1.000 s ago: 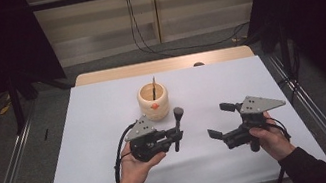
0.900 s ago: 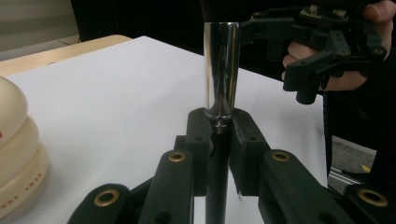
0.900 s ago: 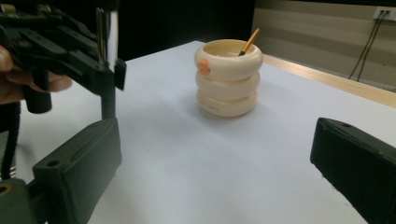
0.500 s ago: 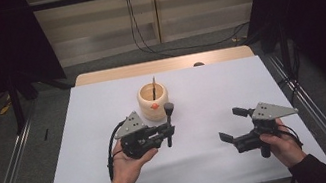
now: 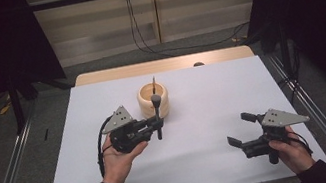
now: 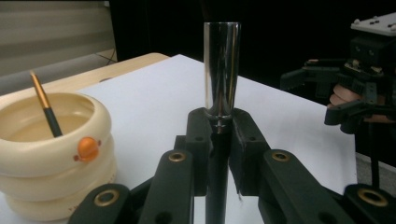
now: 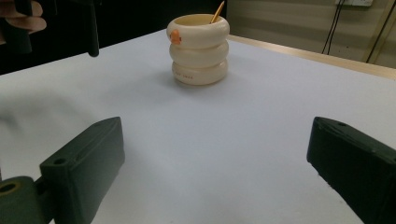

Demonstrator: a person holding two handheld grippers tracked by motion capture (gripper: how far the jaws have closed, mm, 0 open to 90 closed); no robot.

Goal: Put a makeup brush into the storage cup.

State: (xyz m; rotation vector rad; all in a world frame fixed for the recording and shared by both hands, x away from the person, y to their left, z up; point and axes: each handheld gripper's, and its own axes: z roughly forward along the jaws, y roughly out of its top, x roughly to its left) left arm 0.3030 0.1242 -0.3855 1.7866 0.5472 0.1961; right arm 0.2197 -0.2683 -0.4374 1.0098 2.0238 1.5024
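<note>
My left gripper [image 5: 158,123] is shut on a dark upright tool [image 5: 160,131] whose rounded head stands in front of the cream ringed cup [image 5: 165,102]. In the left gripper view the tool's shiny metal sleeve [image 6: 222,70] rises from between the closed jaws of my left gripper [image 6: 219,135], with the cup [image 6: 46,154] at the left. A thin stick with an orange end [image 6: 44,105] leans inside the cup. My right gripper [image 5: 239,128] is open near the front right of the table, nothing between its jaws. The right gripper view looks across the sheet at the cup [image 7: 198,49].
A white sheet [image 5: 212,93] covers the table, with a wooden strip [image 5: 161,65] at its far edge. Metal rails [image 5: 316,110] run along both sides. Cables hang at the back wall. Dark curtains stand left and right.
My left gripper has carried the tool left and toward the cup. My right gripper has drawn away to the right and toward the front edge, still open.
</note>
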